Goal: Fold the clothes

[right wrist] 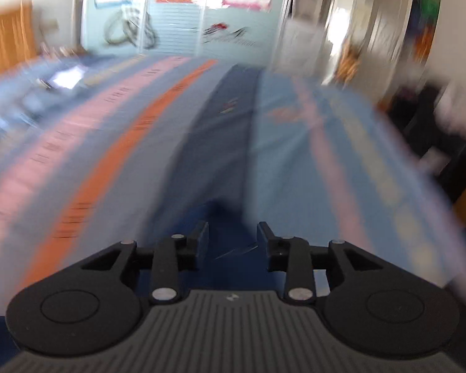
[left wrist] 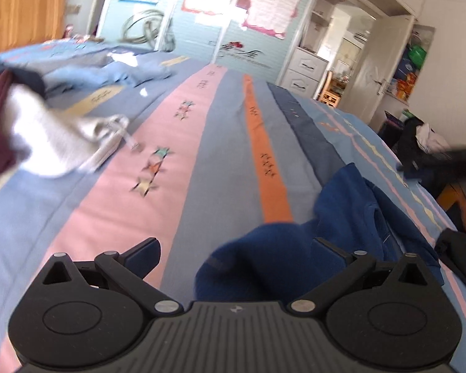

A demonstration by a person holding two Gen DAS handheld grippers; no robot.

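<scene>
Your right gripper [right wrist: 232,242] sits part-open over the dark blue knit garment [right wrist: 230,267], pads gripping nothing. Your left gripper [left wrist: 237,256] is spread wide, and the same blue garment [left wrist: 326,227] bunches between its fingers on the striped bedspread [left wrist: 202,155]. Risks: the right view is badly blurred, so you could grab bedspread, or pinch several bunched layers.

Right claw [right wrist: 232,240] parted — blue garment [right wrist: 233,267] beneath.

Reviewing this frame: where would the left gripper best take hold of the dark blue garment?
Probably the raised fold of the dark blue garment nearest the left gripper, coming from the near side, low over the striped bedspread. That bunched hump stands up, so open jaws could straddle it.
</scene>
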